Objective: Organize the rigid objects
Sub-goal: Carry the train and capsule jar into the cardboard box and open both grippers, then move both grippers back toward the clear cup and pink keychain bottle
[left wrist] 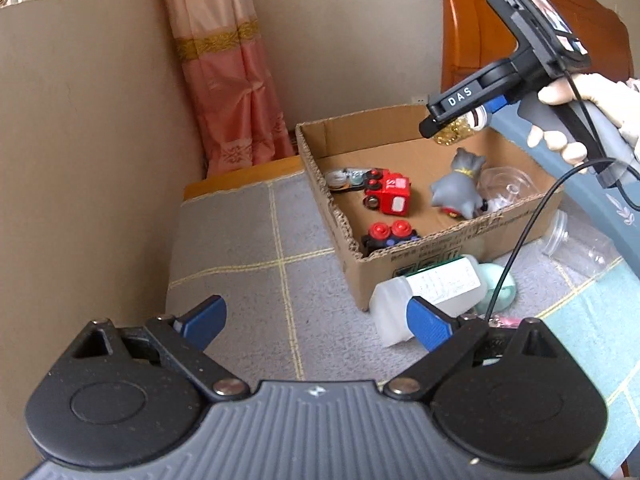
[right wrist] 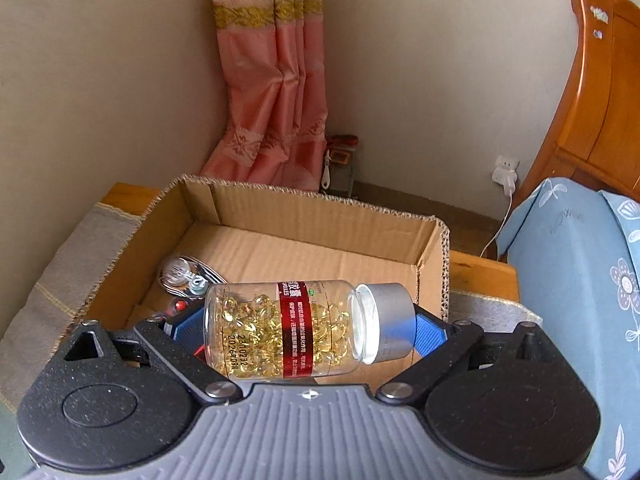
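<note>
My right gripper [right wrist: 308,328] is shut on a clear bottle of yellow capsules [right wrist: 280,328] with a red label and silver cap, held sideways above the open cardboard box [right wrist: 320,208]. In the left wrist view the right gripper [left wrist: 460,120] hovers over the box's far right corner with the capsule bottle [left wrist: 452,130]. The box [left wrist: 400,264] holds a red toy train [left wrist: 390,196], a small red-and-black toy car [left wrist: 390,234], a grey cat figure [left wrist: 460,184] and a clear plastic piece [left wrist: 506,186]. My left gripper [left wrist: 316,320] is open and empty over the grey blanket.
A white plastic bottle [left wrist: 428,296] lies on its side against the box front, with a pale green object [left wrist: 498,284] behind it. A clear bottle [left wrist: 576,246] lies to the right. Beige wall at left, pink curtain [left wrist: 228,80] behind, wooden headboard [left wrist: 500,32] at right.
</note>
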